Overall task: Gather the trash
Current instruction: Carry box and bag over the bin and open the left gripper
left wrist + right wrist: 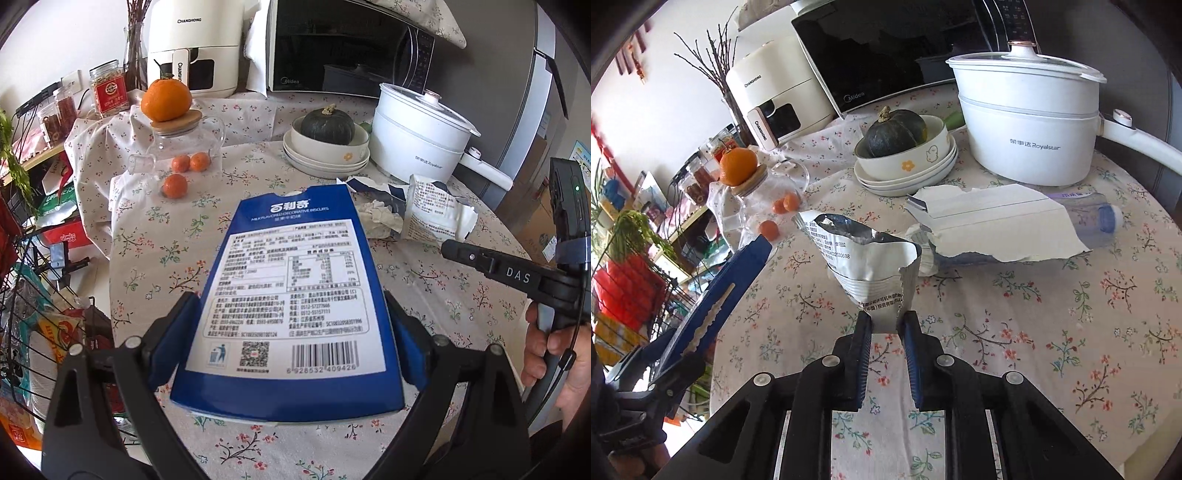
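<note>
Left wrist view shows the left gripper (291,321) with its jaws closed on the sides of a blue biscuit box (291,295), held label-up above the flowered table (166,258). Beyond the box lie a crumpled tissue (380,218) and a torn silver pouch (436,214), near the right gripper (448,248) coming in from the right. Right wrist view shows that gripper's jaws narrowed on the bottom edge of the pouch, which stands open-mouthed just above the cloth. Just behind it rests a torn piece of white cardboard (1001,225), and a plastic bottle (1097,218) lies on its side beyond that. Farther back stand a white cooking pot (1027,129), a stack of bowls (908,173) holding a dark squash (895,131), and small oranges (768,229).
</note>
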`<state>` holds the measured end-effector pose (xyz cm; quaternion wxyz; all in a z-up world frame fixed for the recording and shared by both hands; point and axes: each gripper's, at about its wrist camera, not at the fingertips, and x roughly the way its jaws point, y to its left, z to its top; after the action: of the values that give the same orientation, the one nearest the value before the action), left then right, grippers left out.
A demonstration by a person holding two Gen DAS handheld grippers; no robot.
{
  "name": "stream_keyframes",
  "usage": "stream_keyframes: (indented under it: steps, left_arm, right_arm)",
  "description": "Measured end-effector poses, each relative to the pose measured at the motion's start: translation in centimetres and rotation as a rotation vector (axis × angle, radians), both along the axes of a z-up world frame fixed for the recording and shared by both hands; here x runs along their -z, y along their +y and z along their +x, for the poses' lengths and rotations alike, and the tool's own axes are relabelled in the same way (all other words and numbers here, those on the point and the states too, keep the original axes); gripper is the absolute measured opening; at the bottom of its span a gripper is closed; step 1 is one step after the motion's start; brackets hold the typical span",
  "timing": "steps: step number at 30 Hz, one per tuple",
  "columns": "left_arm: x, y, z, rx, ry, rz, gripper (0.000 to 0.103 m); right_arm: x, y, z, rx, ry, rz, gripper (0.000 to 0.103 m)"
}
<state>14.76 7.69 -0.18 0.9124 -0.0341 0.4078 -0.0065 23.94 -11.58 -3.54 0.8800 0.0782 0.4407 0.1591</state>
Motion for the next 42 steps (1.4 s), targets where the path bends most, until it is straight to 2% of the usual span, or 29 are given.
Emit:
stream_keyframes:
  steps: [12, 20, 34, 42]
  left_arm:
    - [-0.9, -6.8, -0.8, 0.145, -0.036, 0.035, 0.094]
    - [-1.0, -12.9, -1.2, 0.265, -0.052, 0.046, 0.094]
    - [0.6, -25.2, -3.0, 0.516, -0.037, 0.080, 0.094]
    - [2.9, -33.2, -4.9, 0.694, 0.007, 0.109, 0.094]
  right_arm:
    - [-3.0, -10.4, -5.0, 0.153, -0.015, -0.047, 0.018]
    - [-4.1, -16.8, -8.0, 0.248, -0.018, -0.066, 0.018]
    - [-2.7, -29.1, -14.3, 0.454, 0.056, -0.092, 0.018]
    - [-0.7, -34.7, -17.1, 0.561, 0.156, -0.078, 0.018]
